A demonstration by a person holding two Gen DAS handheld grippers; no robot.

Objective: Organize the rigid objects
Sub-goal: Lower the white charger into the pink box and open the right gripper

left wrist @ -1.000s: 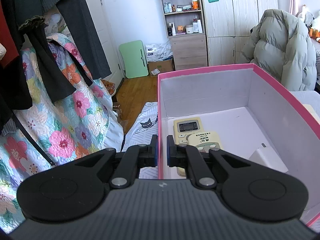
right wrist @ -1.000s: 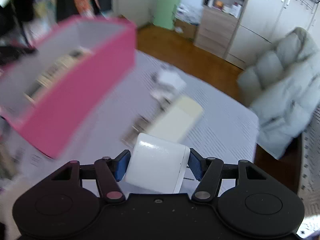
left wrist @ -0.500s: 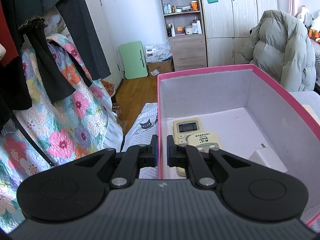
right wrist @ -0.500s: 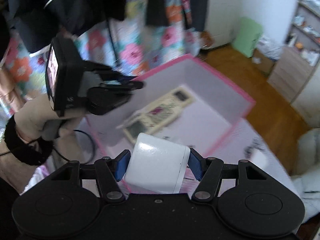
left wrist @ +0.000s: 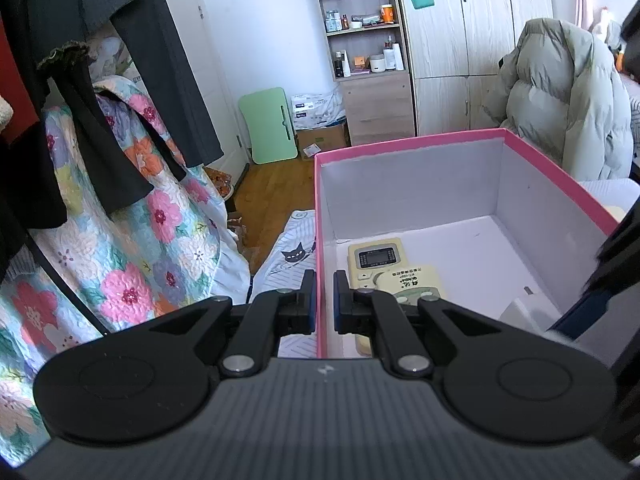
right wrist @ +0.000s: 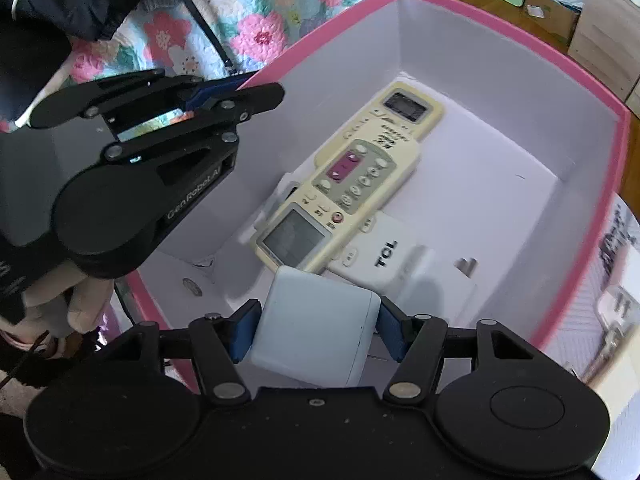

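A pink box [left wrist: 404, 145] with a white inside holds two cream remotes [right wrist: 360, 176], a white TCL remote [right wrist: 380, 252] and a white block [right wrist: 436, 280]. My left gripper [left wrist: 324, 300] is shut on the box's left wall. It also shows in the right wrist view [right wrist: 224, 92]. My right gripper [right wrist: 314, 336] is shut on a white adapter block [right wrist: 316, 330] and holds it over the box's near corner. The remotes also show in the left wrist view [left wrist: 384, 264].
A floral quilt [left wrist: 120, 248] and dark clothes [left wrist: 60, 80] hang at the left. A puffy grey jacket [left wrist: 568, 100] lies behind the box on the right. Shelves and wardrobe [left wrist: 400, 40] stand at the back wall. The box rests on a striped bed sheet [left wrist: 288, 264].
My right gripper has swung from the bed over to above the pink box, carrying the white adapter block. It now enters the left wrist view at the right. The left gripper has not moved.
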